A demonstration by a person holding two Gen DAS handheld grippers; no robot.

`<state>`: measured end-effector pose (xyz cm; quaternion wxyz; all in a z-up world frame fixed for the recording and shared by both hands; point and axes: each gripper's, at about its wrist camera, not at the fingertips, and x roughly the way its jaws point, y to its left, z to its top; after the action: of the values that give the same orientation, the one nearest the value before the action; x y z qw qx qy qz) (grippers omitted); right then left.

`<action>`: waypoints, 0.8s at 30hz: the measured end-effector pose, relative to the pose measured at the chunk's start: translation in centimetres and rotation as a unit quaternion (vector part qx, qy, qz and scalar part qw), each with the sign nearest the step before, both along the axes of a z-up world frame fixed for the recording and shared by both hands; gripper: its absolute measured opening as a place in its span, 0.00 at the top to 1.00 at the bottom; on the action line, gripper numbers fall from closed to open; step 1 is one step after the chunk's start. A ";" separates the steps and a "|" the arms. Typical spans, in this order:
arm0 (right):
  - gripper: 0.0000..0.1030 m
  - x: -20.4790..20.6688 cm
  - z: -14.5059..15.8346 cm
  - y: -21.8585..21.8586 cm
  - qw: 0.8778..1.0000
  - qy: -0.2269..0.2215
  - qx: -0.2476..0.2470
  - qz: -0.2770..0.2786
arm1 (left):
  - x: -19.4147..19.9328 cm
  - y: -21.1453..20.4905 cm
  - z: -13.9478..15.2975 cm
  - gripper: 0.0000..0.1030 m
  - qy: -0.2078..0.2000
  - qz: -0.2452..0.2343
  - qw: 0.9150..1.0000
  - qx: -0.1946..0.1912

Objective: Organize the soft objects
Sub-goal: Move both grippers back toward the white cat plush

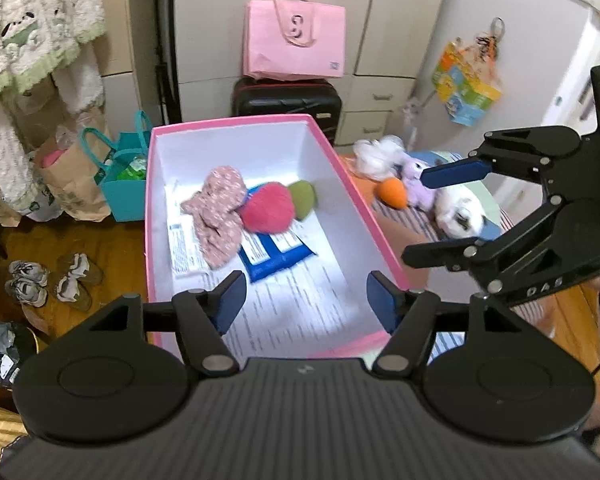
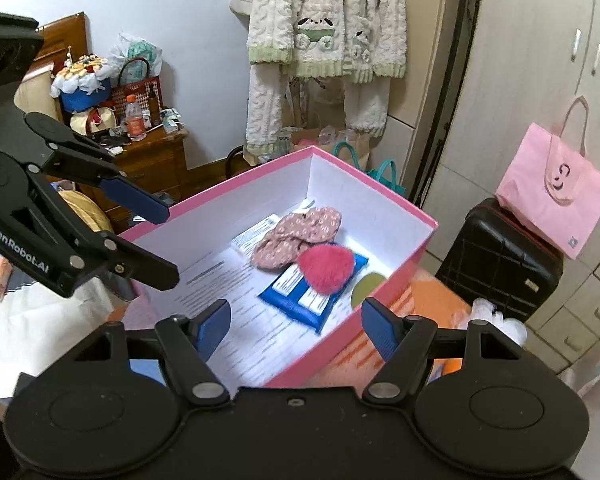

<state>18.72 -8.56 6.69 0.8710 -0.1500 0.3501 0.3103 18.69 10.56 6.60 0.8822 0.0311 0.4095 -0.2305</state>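
A pink box with white walls (image 1: 332,152) (image 2: 396,268) holds a pink floral cloth (image 1: 220,216) (image 2: 296,236), a magenta fuzzy ball (image 1: 266,208) (image 2: 326,268), a green ball (image 1: 303,199) (image 2: 366,290) and a blue packet (image 1: 276,256) (image 2: 300,300). My left gripper (image 1: 306,302) (image 2: 168,240) is open and empty above the box's near end. My right gripper (image 2: 296,326) (image 1: 412,216) is open and empty at the box's right side. On the striped surface to the right lie an orange ball (image 1: 394,194), a purple plush (image 1: 418,188) and white plush toys (image 1: 458,210).
A black suitcase (image 1: 286,98) (image 2: 500,256) with a pink bag (image 1: 294,38) (image 2: 552,192) stands behind the box. Teal and paper bags (image 1: 120,184) and shoes (image 1: 48,280) sit on the floor at left. Fleece clothes (image 2: 324,40) hang on the wall. A wooden cabinet (image 2: 152,160) stands far left.
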 end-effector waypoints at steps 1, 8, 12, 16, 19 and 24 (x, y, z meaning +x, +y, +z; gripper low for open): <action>0.26 -0.5 0.1 -0.5 1.000 0.002 0.003 -0.001 | -0.5 -0.1 0.1 0.36 -0.001 -0.003 1.000 0.004; 0.26 -4.5 0.6 -3.7 1.000 0.017 0.021 -0.016 | -3.3 -1.0 0.4 0.32 0.001 -0.018 1.000 0.023; 0.26 -6.6 0.4 -6.3 0.999 0.012 0.025 -0.039 | -4.6 -2.0 0.2 0.31 0.003 -0.026 0.999 0.032; 0.25 -8.4 -0.1 -8.8 0.997 0.009 0.031 -0.064 | -5.4 -3.5 -0.1 0.30 0.007 -0.040 0.998 0.039; 0.25 -9.5 -0.7 -10.7 0.996 0.006 0.036 -0.079 | -6.0 -5.2 -0.5 0.30 0.010 -0.053 0.998 0.044; 0.25 -10.7 -2.0 -14.0 0.993 0.007 0.050 -0.103 | -6.7 -8.1 -1.2 0.30 0.013 -0.079 0.995 0.053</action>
<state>8.03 -22.58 4.72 0.9023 -0.0673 0.3537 0.2370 11.95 2.46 5.41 0.8531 0.1071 0.4287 -0.2774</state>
